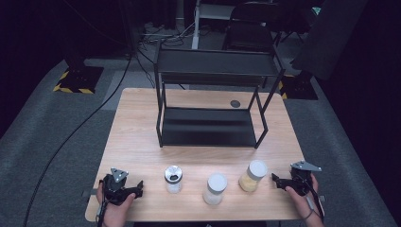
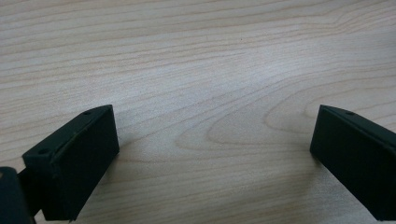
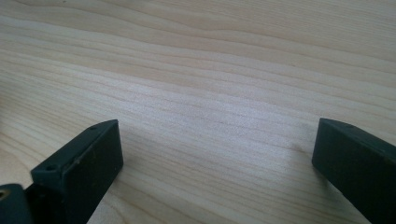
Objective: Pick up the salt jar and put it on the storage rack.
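Three jars stand in a loose row along the near part of the wooden table [image 1: 137,137], between the two grippers: a clear jar with a silver shaker lid [image 1: 173,179] just right of the left gripper [image 1: 138,188], a pale jar with a flat white lid [image 1: 215,188] in the middle and slightly nearer the table's front edge, and a jar of yellowish contents with a white lid [image 1: 253,175] just left of the right gripper [image 1: 275,179]. Neither gripper touches a jar. Both rest low at the near corners, each held by a hand coming in from the bottom of the high view, and both are released: in the left gripper view [image 2: 212,140] and the right gripper view [image 3: 217,149] the black jaws stand wide apart with nothing but bare wood grain between them. The table top is light wood with a flowing grain. Farther back on it stands a black two-tier metal shelf rack [image 1: 208,127], both tiers bare, with a small dark round disc [image 1: 235,103] on the wood behind it. The table sits on grey carpet [image 1: 42,142] in a dark room; a black cable [image 1: 71,135] runs across the floor at the left, yellow-and-black hazard tape [image 1: 71,89] edges a stand base, and a dark chair [image 1: 250,28] sits beyond the rack.
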A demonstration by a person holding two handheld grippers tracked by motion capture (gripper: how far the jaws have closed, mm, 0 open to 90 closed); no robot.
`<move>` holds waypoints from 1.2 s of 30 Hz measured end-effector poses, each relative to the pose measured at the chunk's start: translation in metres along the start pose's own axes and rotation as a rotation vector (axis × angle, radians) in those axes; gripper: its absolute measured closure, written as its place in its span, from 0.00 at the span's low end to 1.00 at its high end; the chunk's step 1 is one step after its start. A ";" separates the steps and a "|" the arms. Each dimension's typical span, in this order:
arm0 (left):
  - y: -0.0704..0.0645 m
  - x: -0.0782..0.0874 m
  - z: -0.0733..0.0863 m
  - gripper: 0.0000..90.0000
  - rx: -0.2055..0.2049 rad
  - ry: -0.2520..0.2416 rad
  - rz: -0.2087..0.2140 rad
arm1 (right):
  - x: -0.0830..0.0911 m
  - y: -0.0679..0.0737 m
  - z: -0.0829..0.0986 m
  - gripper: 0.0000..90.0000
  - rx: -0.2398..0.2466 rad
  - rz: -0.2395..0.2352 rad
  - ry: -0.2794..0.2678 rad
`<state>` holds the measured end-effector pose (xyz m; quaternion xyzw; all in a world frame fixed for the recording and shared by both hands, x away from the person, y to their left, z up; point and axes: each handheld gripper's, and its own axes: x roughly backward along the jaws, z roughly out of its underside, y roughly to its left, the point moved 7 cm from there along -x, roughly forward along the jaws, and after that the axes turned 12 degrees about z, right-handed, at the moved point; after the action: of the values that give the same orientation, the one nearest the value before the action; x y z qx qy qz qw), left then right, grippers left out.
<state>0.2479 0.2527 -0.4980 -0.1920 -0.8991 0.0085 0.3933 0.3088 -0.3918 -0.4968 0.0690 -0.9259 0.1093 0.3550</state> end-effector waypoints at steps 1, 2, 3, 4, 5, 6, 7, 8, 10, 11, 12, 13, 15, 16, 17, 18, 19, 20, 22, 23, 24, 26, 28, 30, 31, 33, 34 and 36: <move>0.000 0.000 0.000 0.01 0.001 0.000 -0.001 | 0.000 0.000 0.000 0.02 0.000 0.000 0.000; 0.000 0.000 0.000 0.01 0.001 0.000 -0.001 | 0.000 0.000 0.000 0.02 0.000 0.000 0.000; 0.000 0.000 0.000 0.01 0.002 0.000 0.000 | 0.000 0.000 0.000 0.02 0.000 0.000 0.000; 0.000 0.000 0.001 0.01 0.001 -0.002 0.000 | 0.000 0.000 0.000 0.02 0.000 0.000 0.000; 0.000 0.000 0.001 0.01 0.001 -0.002 0.000 | 0.000 0.000 0.000 0.02 0.000 0.000 0.000; 0.000 0.000 0.001 0.01 0.001 -0.002 0.000 | 0.000 0.000 0.000 0.02 0.000 0.000 0.000; 0.000 0.001 0.001 0.01 -0.002 -0.002 0.001 | 0.000 0.000 0.000 0.02 0.000 0.000 0.000; 0.000 0.001 0.001 0.02 -0.002 -0.002 0.001 | 0.000 0.000 0.000 0.02 0.000 0.000 0.000; 0.000 0.002 0.002 0.03 0.010 -0.015 0.006 | 0.000 0.000 0.000 0.02 0.000 0.000 0.000; 0.001 0.003 0.002 0.04 0.015 -0.014 0.013 | 0.000 0.000 0.000 0.02 0.000 0.000 0.000; 0.001 0.003 0.002 0.04 0.015 -0.014 0.013 | 0.000 0.000 0.000 0.02 0.000 0.000 0.000; 0.001 0.003 0.001 0.04 0.015 -0.013 0.011 | 0.000 0.000 0.000 0.02 0.000 0.000 0.000; 0.000 0.005 0.001 0.05 0.027 -0.023 0.012 | 0.000 0.000 0.000 0.02 0.000 0.000 0.000; 0.000 0.005 0.001 0.05 0.027 -0.023 0.012 | 0.000 0.000 0.000 0.02 0.000 0.000 0.000; -0.002 0.008 0.000 0.05 0.025 -0.036 0.013 | 0.000 0.000 0.000 0.02 0.000 0.000 0.000; -0.002 0.008 0.000 0.05 0.025 -0.036 0.013 | 0.000 0.000 0.000 0.02 0.000 0.000 0.000; -0.005 0.012 -0.001 0.05 0.022 -0.053 0.018 | 0.000 0.000 0.000 0.02 0.000 0.000 0.000; -0.005 0.012 -0.001 0.05 0.022 -0.053 0.018 | 0.000 0.000 0.000 0.02 0.000 0.000 0.000; -0.010 0.015 -0.002 0.04 0.018 -0.071 0.021 | 0.000 0.000 0.000 0.02 0.000 0.000 0.000; -0.012 0.017 -0.003 0.04 0.016 -0.080 0.024 | 0.000 0.000 0.000 0.02 0.000 0.000 0.000; -0.014 0.018 -0.004 0.04 0.014 -0.088 0.026 | 0.000 0.000 0.000 0.02 0.000 0.000 0.000; -0.019 0.022 -0.007 0.04 0.015 -0.108 0.023 | 0.000 0.000 0.000 0.02 0.000 0.000 0.000; -0.024 0.024 -0.010 0.04 0.012 -0.121 0.017 | 0.000 0.000 0.000 0.02 0.000 0.000 0.000; -0.028 0.026 -0.013 0.04 0.007 -0.126 0.021 | 0.000 0.000 0.000 0.02 0.000 0.000 0.000; -0.030 0.028 -0.014 0.04 0.002 -0.131 0.025 | 0.000 0.000 0.000 0.02 0.000 0.000 0.000; -0.034 0.031 -0.017 0.04 -0.005 -0.142 0.036 | 0.000 0.000 0.000 0.02 0.000 0.000 0.000; -0.037 0.032 -0.019 0.04 -0.009 -0.148 0.038 | 0.000 0.000 0.000 0.02 0.000 0.000 0.000; -0.042 0.036 -0.023 0.04 -0.014 -0.153 0.036 | 0.000 0.000 0.000 0.02 0.000 0.000 0.000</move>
<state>0.2276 0.2233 -0.4495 -0.2099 -0.9229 0.0238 0.3219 0.3088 -0.3918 -0.4968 0.0690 -0.9259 0.1092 0.3551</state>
